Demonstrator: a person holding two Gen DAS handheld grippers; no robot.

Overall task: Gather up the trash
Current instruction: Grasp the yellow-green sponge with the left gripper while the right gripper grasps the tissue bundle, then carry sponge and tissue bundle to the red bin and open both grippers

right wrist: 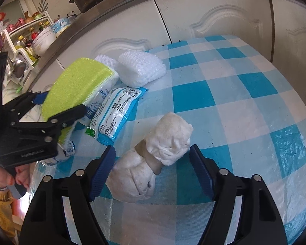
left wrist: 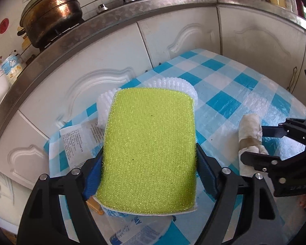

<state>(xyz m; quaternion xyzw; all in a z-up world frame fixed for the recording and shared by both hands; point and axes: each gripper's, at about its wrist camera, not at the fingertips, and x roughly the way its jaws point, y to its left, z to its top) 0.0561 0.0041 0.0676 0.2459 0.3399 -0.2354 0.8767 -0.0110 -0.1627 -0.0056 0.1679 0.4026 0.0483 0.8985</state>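
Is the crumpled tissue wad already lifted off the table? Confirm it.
No, the tissue wad lies flat on the checked tablecloth, between the open fingers of the right gripper, which do not press it.

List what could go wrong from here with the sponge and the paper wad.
1. The left tongs pinch the green sponge only by its side edges near one end; being soft, it may buckle and slip out.
2. The right tongs straddle the paper wad without pressing yet; its lumpy shape may roll on the slick checked tablecloth.
3. The two tongs work close together and could bump.
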